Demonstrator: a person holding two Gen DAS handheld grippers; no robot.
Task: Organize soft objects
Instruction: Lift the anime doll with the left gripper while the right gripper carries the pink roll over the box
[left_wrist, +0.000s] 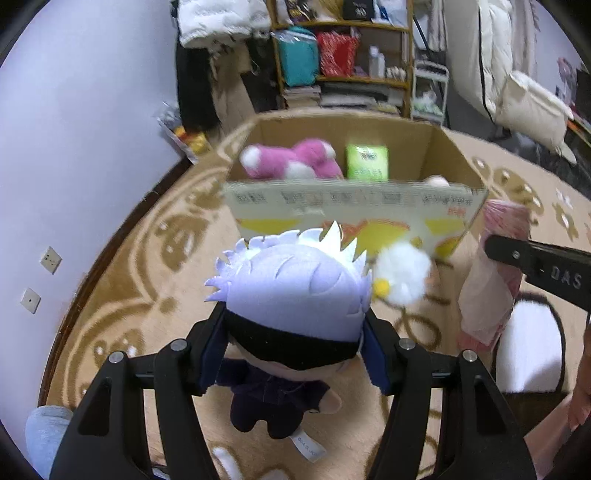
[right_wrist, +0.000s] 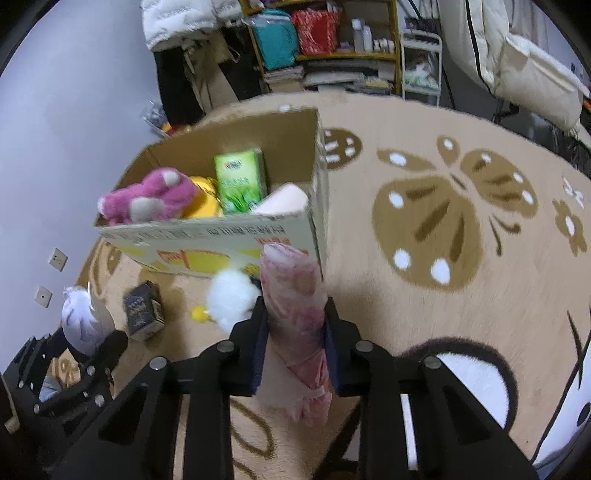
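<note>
My left gripper (left_wrist: 295, 343) is shut on a plush doll (left_wrist: 295, 295) with spiky pale-lilac hair, a black blindfold and dark clothes, held above the rug in front of a cardboard box (left_wrist: 354, 206). My right gripper (right_wrist: 293, 332) is shut on a rolled pink patterned cloth (right_wrist: 295, 295), held upright just before the box (right_wrist: 221, 236). The roll also shows in the left wrist view (left_wrist: 491, 288). In the box lie a pink plush (right_wrist: 155, 195), a yellow plush (right_wrist: 205, 203), a green carton (right_wrist: 242, 181) and a pale pink soft item (right_wrist: 282, 201). A white fluffy chick (right_wrist: 231, 295) lies on the rug by the box.
A dark small carton (right_wrist: 142, 314) lies on the rug left of the chick. The beige patterned rug (right_wrist: 443, 221) spreads to the right. Shelves (right_wrist: 332, 48) with bags and books, hanging coats and a white duvet (right_wrist: 517, 55) stand behind. A wall (left_wrist: 74, 147) is at the left.
</note>
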